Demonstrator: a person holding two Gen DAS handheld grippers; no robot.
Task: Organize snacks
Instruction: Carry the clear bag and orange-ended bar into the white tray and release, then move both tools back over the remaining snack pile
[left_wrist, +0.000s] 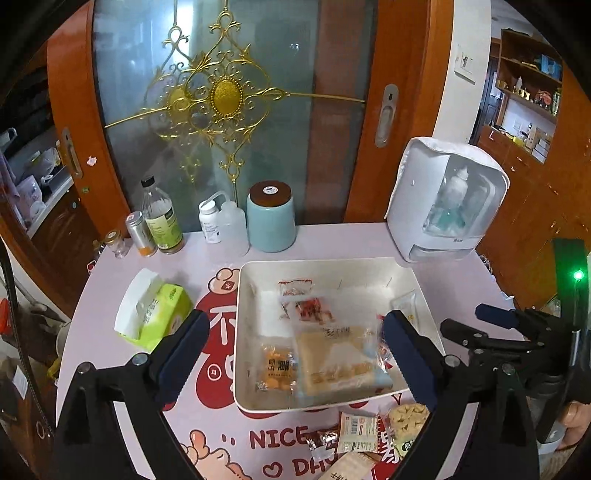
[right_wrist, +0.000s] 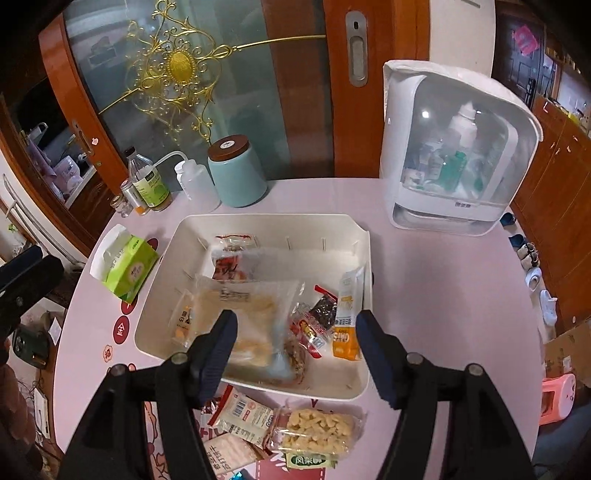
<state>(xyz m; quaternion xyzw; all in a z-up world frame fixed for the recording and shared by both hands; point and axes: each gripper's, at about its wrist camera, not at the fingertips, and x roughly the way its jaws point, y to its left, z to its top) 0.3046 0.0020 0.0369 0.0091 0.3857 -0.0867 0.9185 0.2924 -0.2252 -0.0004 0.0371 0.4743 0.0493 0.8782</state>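
Observation:
A white tray (left_wrist: 242, 317) (right_wrist: 364, 373) sits mid-table on a pink printed cloth. It holds a large clear packet of pale biscuits (left_wrist: 332, 363) (right_wrist: 255, 314), a red snack packet (left_wrist: 310, 310) (right_wrist: 227, 266), a small orange packet (left_wrist: 277, 369) and an orange stick packet (right_wrist: 347, 321). Several loose snack packets (left_wrist: 364, 432) lie in front of the tray, among them a nut bar (right_wrist: 317, 435). My left gripper (left_wrist: 295, 326) hovers open over the tray's near half, holding nothing. My right gripper (right_wrist: 295, 323) is open above the tray's front edge, its jaws not touching any packet.
A green tissue pack (left_wrist: 159, 314) lies left of the tray. Bottles (left_wrist: 162, 218) and a teal canister (left_wrist: 269, 218) line the back edge. A white storage box (left_wrist: 447, 199) stands at the back right. Behind them is a sliding glass door. The table's right part is bare cloth.

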